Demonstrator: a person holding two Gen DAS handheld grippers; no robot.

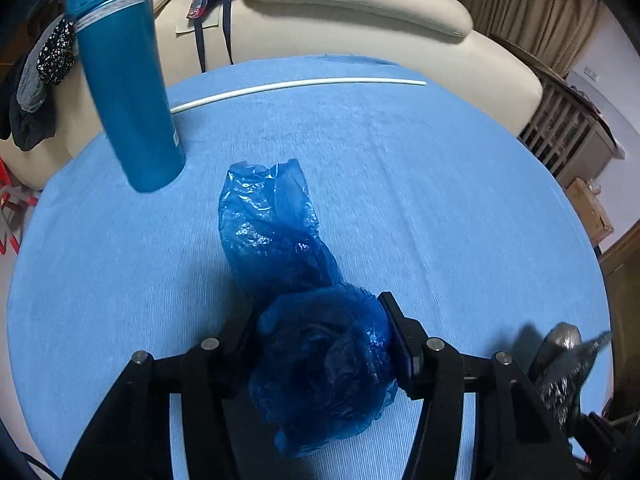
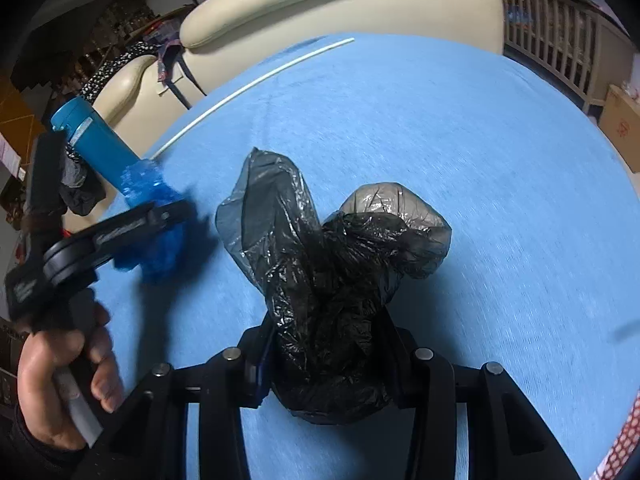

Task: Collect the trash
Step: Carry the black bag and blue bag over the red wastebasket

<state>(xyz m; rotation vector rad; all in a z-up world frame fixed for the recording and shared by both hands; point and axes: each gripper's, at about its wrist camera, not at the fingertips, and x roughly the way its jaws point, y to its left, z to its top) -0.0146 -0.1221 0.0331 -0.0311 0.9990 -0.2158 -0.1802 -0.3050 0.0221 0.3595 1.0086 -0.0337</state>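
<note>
My left gripper [image 1: 324, 344] is shut on a crumpled blue plastic bag [image 1: 280, 240], which bunches between the fingers and trails forward over the blue tablecloth [image 1: 440, 180]. My right gripper [image 2: 324, 356] is shut on a crumpled black plastic bag [image 2: 320, 248], held just above the cloth. In the right wrist view the left gripper [image 2: 120, 228] shows at the left with the blue bag [image 2: 160, 240] in it, held by a hand [image 2: 64, 368]. The black bag also shows at the lower right of the left wrist view [image 1: 564, 364].
A tall teal bottle [image 1: 124, 80] stands on the table at the far left; it also shows in the right wrist view [image 2: 100, 144]. A thin white rod [image 1: 296, 86] lies across the far side. A cream armchair [image 1: 352, 4] with clothes stands behind the table.
</note>
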